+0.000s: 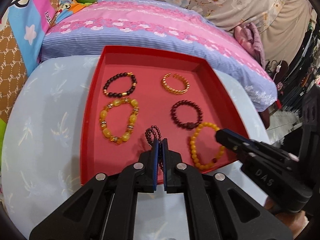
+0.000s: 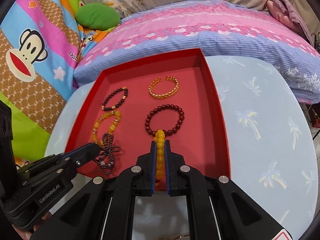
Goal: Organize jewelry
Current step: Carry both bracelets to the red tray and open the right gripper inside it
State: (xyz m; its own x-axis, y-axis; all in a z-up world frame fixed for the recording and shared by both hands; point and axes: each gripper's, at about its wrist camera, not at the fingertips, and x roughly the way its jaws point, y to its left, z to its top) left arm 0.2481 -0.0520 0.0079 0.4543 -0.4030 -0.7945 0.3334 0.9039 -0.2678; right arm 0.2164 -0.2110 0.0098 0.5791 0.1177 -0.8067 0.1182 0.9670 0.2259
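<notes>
Jewelry is lying spaced out inside the red tray (image 1: 94, 108), where the left tongs (image 1: 159, 146) are pinching a fine dark bead strand (image 1: 150, 133) and the right tongs (image 2: 160, 146) are pinching the yellow bead bracelet (image 2: 160, 156), probably so each piece can get its own spot.

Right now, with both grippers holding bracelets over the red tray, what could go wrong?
1. The yellow bead bracelet in the right gripper touches the dark red bracelet; moving it might drag that one.
2. The small-bead strand in the left gripper hangs in loose loops beside the large amber bracelet and could snag it.
</notes>
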